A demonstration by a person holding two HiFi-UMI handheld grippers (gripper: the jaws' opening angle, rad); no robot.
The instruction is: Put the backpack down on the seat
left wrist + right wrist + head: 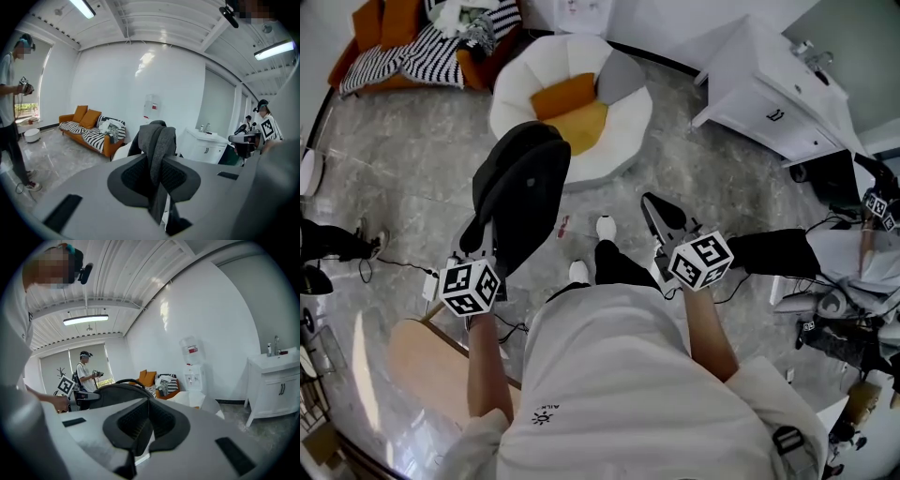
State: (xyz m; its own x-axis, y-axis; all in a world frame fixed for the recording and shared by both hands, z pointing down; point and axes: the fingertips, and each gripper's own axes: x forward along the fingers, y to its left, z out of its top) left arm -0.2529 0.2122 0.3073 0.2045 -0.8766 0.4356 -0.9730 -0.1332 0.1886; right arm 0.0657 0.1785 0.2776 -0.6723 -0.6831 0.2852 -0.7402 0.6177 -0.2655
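Backpack (pixel 523 183): dark, held clear of the floor in front of the person, between their legs and the white seat (pixel 623 127). It is not on the seat.

Surroundings, head view: grey marble-look floor (pixel 712 169); orange sofa (pixel 352 58) at top left with a striped throw; white cabinet (pixel 769 84) at top right. The white seat is round and petal-shaped, with orange cushions (pixel 565 97) in it. A pale wooden panel (pixel 422 361) sits low left, under the left forearm.

Left gripper (pixel 157 176): jaws nearly together and clamped on a grey strap (pixel 157 140) of the backpack. The strap rises out of the pads, folds over above them, and carries the pack.

Right gripper (pixel 147 416): jaws closed pad to pad, nothing between them. It is off to the right of the pack, well apart from it, and touches nothing.

Orientation: the pack's long axis runs from the left gripper up and right in the head view, away from the person. Its far end points at the white seat.

Not resolved:
- The pack's far end overlaps the seat's near rim in the head view; contact or gap cannot be told.
- The left jaws are covered by the pack in the head view.
- The left gripper view shows only the strap.
- The right gripper view shows only the pack's dark top arc and handle above the gripper's body.
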